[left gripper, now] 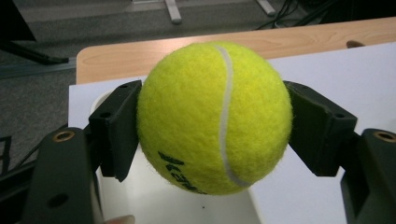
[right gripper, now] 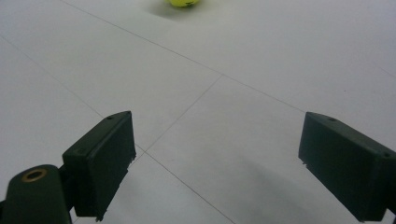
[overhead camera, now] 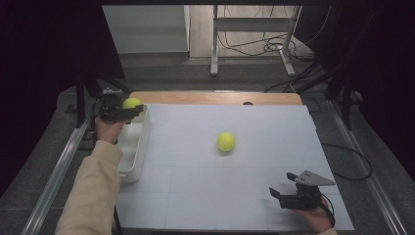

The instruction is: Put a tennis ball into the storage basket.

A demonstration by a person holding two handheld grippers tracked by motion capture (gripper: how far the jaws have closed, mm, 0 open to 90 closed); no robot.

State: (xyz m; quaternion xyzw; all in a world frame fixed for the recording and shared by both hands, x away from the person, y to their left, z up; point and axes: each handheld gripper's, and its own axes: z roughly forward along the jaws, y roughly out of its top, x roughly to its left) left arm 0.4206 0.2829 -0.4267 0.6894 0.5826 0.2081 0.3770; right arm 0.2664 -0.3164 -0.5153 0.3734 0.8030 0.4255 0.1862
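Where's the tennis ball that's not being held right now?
In the high view the loose tennis ball lies alone near the middle of the white table, right of the white tray and up-left of the open right gripper.

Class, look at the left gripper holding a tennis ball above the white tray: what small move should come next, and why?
Probably lower it a little and open. The left gripper is clamped on a tennis ball right above the white tray, so releasing there should drop it in. A second ball lies on the table.
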